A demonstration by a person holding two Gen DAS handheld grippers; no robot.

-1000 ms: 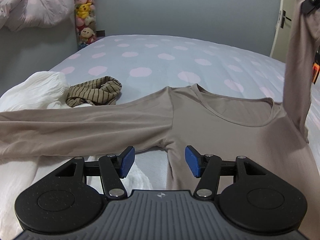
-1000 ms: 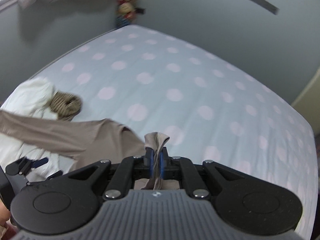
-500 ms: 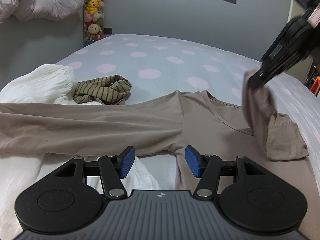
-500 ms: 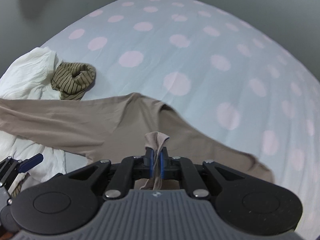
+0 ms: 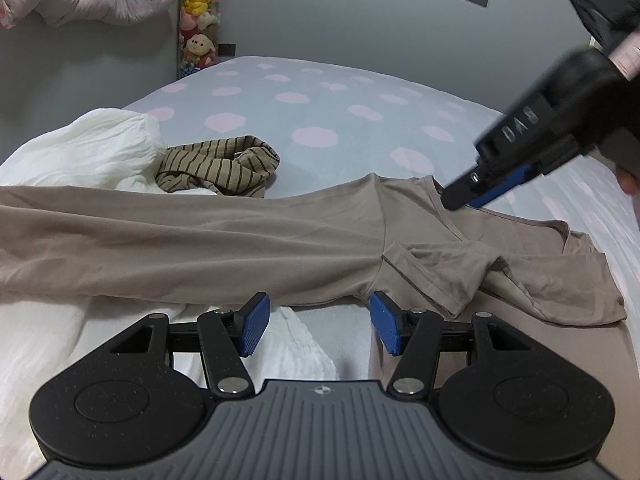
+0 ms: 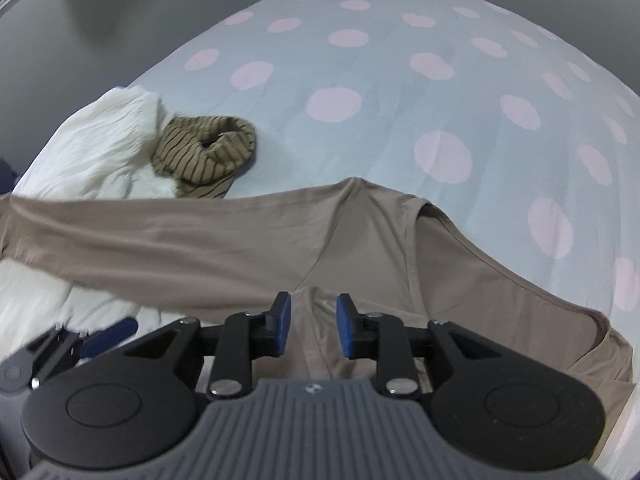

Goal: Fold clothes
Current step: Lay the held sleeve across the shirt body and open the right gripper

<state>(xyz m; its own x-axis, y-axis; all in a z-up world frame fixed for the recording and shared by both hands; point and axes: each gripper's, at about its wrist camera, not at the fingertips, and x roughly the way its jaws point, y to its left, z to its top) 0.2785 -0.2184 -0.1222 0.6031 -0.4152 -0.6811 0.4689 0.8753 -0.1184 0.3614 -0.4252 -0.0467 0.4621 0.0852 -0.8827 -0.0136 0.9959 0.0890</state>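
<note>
Currently: sleeve-folding step judged in hand | taupe shirt (image 5: 280,240) laid flat on dotted bed (image 6: 400,92), one sleeve folded across chest | left gripper (image 5: 316,324) spread, empty, beside shirt's armpit | right gripper (image 6: 310,328) parted above folded sleeve | next: outstretched sleeve to be pinched

one taupe top (image 5: 240,240), one striped garment (image 5: 218,168), one white garment (image 5: 80,152), two grippers (image 5: 316,326) (image 6: 313,330)
</note>
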